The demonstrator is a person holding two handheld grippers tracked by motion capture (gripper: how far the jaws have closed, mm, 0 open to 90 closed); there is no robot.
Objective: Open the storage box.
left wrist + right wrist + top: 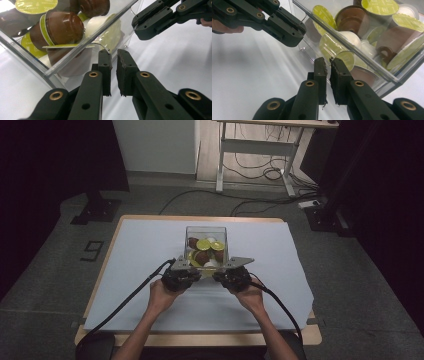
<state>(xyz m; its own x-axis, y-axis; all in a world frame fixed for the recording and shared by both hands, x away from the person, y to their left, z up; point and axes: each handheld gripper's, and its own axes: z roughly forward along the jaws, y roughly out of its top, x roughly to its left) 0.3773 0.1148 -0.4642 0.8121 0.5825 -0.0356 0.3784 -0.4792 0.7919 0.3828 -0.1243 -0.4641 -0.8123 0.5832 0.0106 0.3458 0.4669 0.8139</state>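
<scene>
clear rigid plastic box [206,232] of coffee capsules [203,244]: light, slippery. left gripper [113,56] and right gripper [328,62] nearly closed, pinching its thin near wall; grip there.

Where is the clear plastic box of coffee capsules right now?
In the high view, the clear plastic box sits mid-table on the white sheet, just beyond both grippers.

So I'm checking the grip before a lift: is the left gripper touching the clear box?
Cannot tell. In the left gripper view the left gripper has nearly closed jaws right at the clear box wall, but neither contact nor a gap shows plainly.
</scene>
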